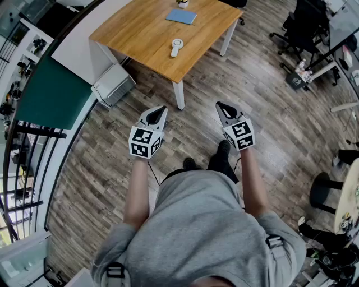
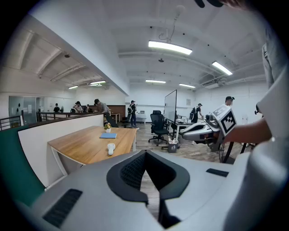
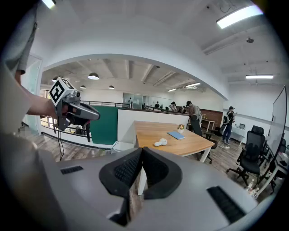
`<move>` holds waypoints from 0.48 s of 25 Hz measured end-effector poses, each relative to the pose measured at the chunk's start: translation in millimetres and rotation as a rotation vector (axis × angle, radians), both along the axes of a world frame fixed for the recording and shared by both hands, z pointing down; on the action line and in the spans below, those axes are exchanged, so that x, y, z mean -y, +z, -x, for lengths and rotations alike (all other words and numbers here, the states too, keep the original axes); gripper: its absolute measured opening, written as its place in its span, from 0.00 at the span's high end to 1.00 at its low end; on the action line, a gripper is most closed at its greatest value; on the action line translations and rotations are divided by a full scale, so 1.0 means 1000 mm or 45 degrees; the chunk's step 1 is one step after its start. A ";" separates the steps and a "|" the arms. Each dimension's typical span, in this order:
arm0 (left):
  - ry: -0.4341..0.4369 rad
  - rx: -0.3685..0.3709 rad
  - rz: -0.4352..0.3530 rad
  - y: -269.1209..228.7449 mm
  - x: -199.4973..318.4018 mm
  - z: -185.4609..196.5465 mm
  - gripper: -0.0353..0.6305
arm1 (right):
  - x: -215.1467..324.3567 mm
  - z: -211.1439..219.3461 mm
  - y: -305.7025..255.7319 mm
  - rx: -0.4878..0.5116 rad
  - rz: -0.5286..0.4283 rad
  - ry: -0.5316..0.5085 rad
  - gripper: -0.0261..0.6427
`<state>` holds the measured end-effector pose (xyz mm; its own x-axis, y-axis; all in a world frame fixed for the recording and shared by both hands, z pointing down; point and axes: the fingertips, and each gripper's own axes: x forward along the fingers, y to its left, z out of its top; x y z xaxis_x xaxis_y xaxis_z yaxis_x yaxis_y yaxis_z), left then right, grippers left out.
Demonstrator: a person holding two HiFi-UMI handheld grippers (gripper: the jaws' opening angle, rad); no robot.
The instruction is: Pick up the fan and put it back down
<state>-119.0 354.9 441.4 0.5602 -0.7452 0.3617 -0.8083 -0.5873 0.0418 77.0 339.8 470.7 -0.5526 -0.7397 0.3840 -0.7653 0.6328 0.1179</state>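
Approaching seems the step: left gripper (image 1: 157, 114) and right gripper (image 1: 225, 110), both pressed together and empty, are well apart from the desk (image 1: 140, 31). Next, reach the fan (image 1: 176, 47) near its closest edge.

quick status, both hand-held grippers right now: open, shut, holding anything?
Left hand-held gripper: closed, holding nothing.
Right hand-held gripper: closed, holding nothing.

You hold two grippers: one left gripper (image 1: 162, 108) and one right gripper (image 1: 219, 104), each bearing one marker cube (image 1: 145, 143). Ahead stands one wooden surface (image 1: 140, 33) carrying three items: one white fan (image 1: 176, 47), one blue book (image 1: 181, 16) and one small potted plant (image 1: 182, 3). One white box-shaped unit (image 1: 114, 84) sits on the floor (image 1: 269, 112) beside it.
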 end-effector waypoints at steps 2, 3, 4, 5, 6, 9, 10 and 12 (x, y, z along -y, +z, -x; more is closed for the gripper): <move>0.005 0.013 -0.006 0.001 -0.004 0.001 0.92 | -0.003 0.003 0.001 0.002 0.005 -0.007 0.95; 0.008 0.016 -0.008 0.001 -0.005 0.002 0.92 | -0.004 0.004 0.001 0.002 0.007 -0.009 0.95; 0.010 0.017 -0.009 0.001 -0.006 0.002 0.92 | -0.005 0.005 0.001 0.002 0.009 -0.008 0.95; 0.013 0.018 -0.009 0.002 -0.007 0.002 0.92 | -0.006 0.005 0.002 0.001 0.009 -0.005 0.95; 0.016 0.018 -0.010 0.002 -0.008 0.002 0.92 | -0.006 0.005 0.002 -0.001 0.009 0.000 0.95; 0.021 0.023 -0.007 0.003 -0.011 0.002 0.92 | -0.009 0.004 0.003 0.001 0.011 0.013 0.95; 0.021 0.024 -0.005 0.003 -0.012 0.002 0.92 | -0.011 0.004 0.003 0.005 0.014 0.012 0.95; 0.022 0.017 -0.001 0.003 -0.013 0.001 0.92 | -0.013 0.003 0.004 0.011 0.013 0.013 0.95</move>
